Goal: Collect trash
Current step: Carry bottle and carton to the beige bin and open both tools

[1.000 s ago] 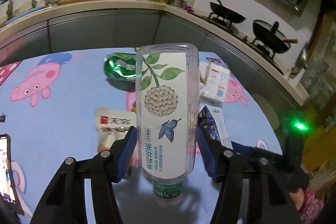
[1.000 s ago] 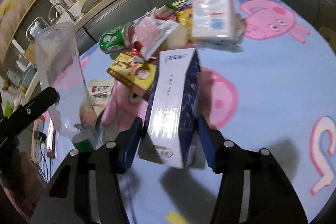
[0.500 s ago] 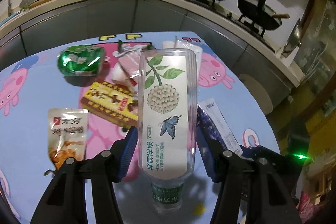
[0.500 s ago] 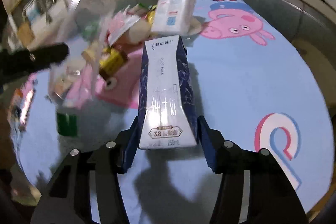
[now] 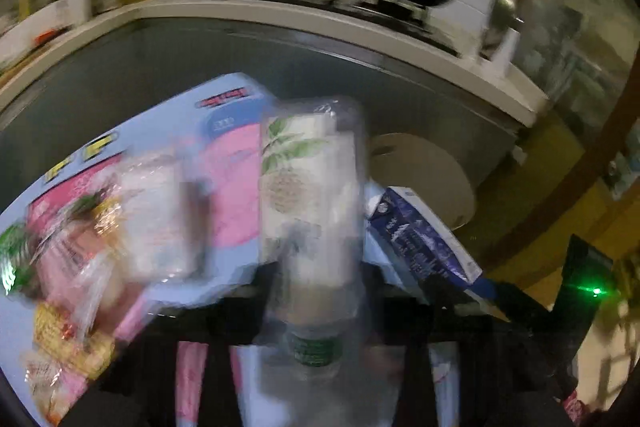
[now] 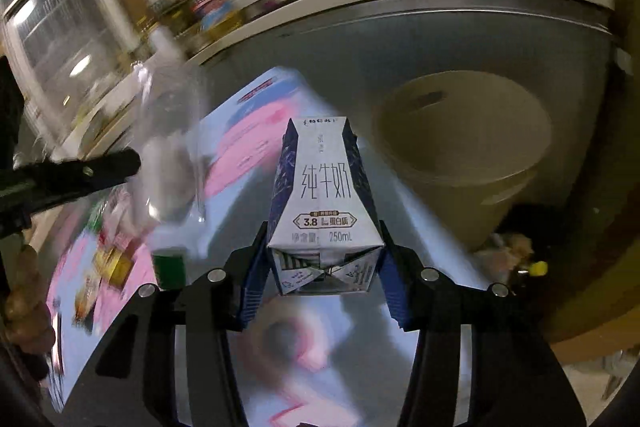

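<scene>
Left wrist view, heavy motion blur. Plastic bottle sits at frame centre, cap towards the bottom edge, between the dark jaws of the left gripper, which flank and appear to clamp it. Wrappers lie at lower left on the pink-and-blue worktop.

Right wrist view, sharp. Milk carton stands at centre, its lower sides pinched between the blue jaws of the right gripper. Beige bin is at upper right, beyond the carton.
</scene>
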A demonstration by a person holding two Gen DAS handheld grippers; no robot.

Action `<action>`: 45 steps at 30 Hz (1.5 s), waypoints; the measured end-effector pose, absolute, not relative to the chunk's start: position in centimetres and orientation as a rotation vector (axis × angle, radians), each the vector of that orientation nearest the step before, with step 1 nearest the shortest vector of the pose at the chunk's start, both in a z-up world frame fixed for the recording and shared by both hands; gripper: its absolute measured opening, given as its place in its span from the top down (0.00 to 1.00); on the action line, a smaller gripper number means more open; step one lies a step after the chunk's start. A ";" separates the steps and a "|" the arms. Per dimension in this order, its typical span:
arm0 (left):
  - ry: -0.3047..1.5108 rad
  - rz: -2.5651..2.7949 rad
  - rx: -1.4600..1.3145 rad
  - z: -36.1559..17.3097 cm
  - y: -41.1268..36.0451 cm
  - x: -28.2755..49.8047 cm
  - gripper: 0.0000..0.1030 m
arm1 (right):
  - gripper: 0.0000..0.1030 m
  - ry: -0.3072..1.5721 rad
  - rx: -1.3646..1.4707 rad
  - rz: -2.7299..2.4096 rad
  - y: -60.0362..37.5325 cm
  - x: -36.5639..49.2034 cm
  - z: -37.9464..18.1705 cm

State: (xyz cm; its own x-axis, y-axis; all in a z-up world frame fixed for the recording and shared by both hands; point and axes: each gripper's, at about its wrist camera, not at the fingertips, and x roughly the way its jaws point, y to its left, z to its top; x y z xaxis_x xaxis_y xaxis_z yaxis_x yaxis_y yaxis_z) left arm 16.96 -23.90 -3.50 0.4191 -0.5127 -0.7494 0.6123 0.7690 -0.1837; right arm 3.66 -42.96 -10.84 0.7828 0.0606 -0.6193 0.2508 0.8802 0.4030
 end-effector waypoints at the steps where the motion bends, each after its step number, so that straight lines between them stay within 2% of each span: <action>1: 0.911 -0.740 0.121 -3.6 -26.0 18.2 0.96 | 0.53 0.662 0.519 -0.139 -44.6 3.8 -10.8; 7: 0.908 -0.785 0.206 -6.1 -34.9 22.4 0.93 | 0.53 0.704 0.614 -0.255 -50.5 6.7 -12.4; 11: 0.981 -0.752 0.199 -7.9 -35.7 24.2 0.93 | 0.53 0.736 0.647 -0.258 -51.6 8.1 -13.5; 14: 0.941 -0.760 0.172 -6.6 -34.0 24.5 0.93 | 0.53 0.740 0.637 -0.238 -51.1 8.3 -13.8; 15: 0.905 -0.747 0.146 -5.5 -32.4 24.7 0.84 | 0.53 0.738 0.637 -0.234 -51.2 8.2 -13.9; 16: 0.880 -0.726 0.137 -5.0 -31.5 24.8 0.60 | 0.53 0.731 0.635 -0.231 -51.3 8.2 -13.9; 18: 0.804 -0.619 0.152 -3.9 -29.5 25.0 0.30 | 0.53 0.718 0.631 -0.237 -51.3 8.1 -13.7; 20: 0.777 -0.573 0.183 -3.8 -28.7 25.3 0.29 | 0.53 0.709 0.638 -0.233 -51.5 8.2 -13.7; 28: 0.888 -0.563 0.337 -8.4 -31.7 24.4 0.25 | 0.53 0.712 0.628 -0.236 -51.7 8.5 -14.0; 29: 0.915 -0.542 0.365 -9.1 -32.3 24.5 0.28 | 0.53 0.716 0.630 -0.241 -51.9 8.5 -14.1; 30: 0.931 -0.524 0.376 -9.7 -32.7 24.7 0.39 | 0.53 0.715 0.634 -0.249 -52.2 8.5 -14.2; 38: 0.932 -0.647 0.319 -8.5 -35.0 24.4 0.43 | 0.52 0.708 0.649 -0.320 -54.8 8.7 -14.8; 40: 0.931 -0.718 0.330 -7.8 -37.2 23.6 0.42 | 0.50 0.715 0.659 -0.330 -55.3 8.9 -15.1; 41: 0.951 -0.758 0.342 -7.7 -38.7 23.3 0.42 | 0.43 0.712 0.675 -0.343 -55.7 8.8 -15.1; 42: 0.968 -0.786 0.350 -7.9 -39.9 23.1 0.40 | 0.32 0.697 0.690 -0.362 -56.0 8.4 -14.9; 44: 0.991 -0.817 0.372 -8.4 -41.7 22.9 0.37 | 0.30 0.650 0.703 -0.395 -56.3 7.5 -14.4; 45: 1.002 -0.808 0.397 -8.9 -42.7 22.9 0.30 | 0.30 0.637 0.703 -0.401 -56.3 7.1 -14.2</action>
State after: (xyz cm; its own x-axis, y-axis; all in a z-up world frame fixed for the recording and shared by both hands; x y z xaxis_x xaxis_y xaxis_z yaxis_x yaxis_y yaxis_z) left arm 22.92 -42.65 -8.92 0.2895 -0.4142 -0.8629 0.7555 0.6524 -0.0597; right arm 7.08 -56.32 -14.16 0.7409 -0.1293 -0.6591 0.5390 0.7000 0.4685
